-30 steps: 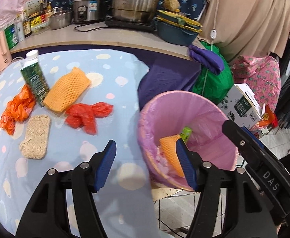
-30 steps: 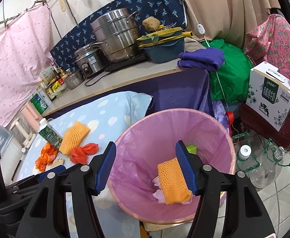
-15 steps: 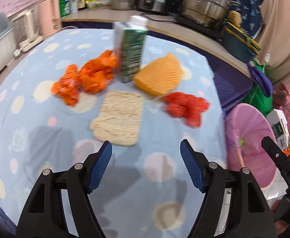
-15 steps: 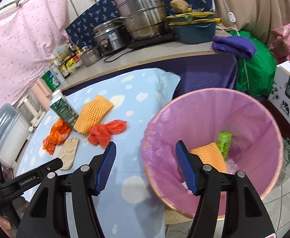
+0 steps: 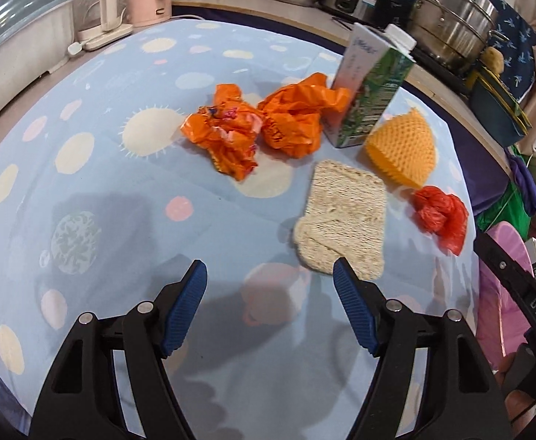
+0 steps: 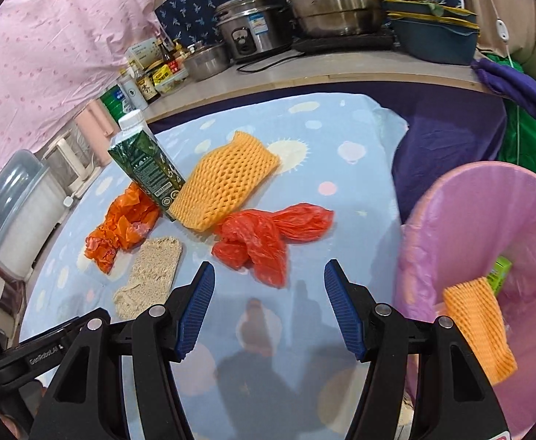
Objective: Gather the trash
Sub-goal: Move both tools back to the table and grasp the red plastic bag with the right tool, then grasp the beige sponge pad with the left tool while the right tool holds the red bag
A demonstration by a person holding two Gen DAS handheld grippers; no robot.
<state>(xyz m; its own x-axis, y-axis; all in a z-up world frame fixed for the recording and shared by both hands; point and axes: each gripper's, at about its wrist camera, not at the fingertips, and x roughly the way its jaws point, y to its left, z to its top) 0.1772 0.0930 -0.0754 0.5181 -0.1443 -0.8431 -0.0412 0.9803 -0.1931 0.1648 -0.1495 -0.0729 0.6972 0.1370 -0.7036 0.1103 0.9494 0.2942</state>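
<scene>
Left wrist view, entry for a pick-up approach: left gripper [image 5: 270, 282] tilted steeply down over the desk [image 5: 95, 190], fingers wide, just opened further, nothing between them. Right-hand fingertip overlaps the near edge of the beige fibre pad [image 5: 343, 220] in the picture; contact cannot be told.

Items awaiting collection, on the blue dotted cloth:
- orange plastic bags [image 5: 260, 128], crumpled, centre far, touching the carton's base
- green drink carton [image 5: 372, 88], upright, white cap on
- yellow foam net sleeve [image 5: 403, 150], just right of the carton
- red plastic bag [image 5: 440, 216], near the right edge of the desk

Right wrist view: right gripper [image 6: 270, 286] angled down, fingers moderately wide, empty, with the red plastic bag just beyond the tips. Pink-lined trash bin [image 6: 488, 198] stands beside the desk at right; it already holds a second foam net [image 6: 478, 326] and a small green box [image 6: 499, 275].

Step in hand, as a judgement: both hands are at the desk to fetch more trash. Next move calls for lowering each pair of fingers around a target, probably fibre pad for the left and red bag for the right, closing, then carrying to the bin. The flat pad may need a low pinch at its edge
</scene>
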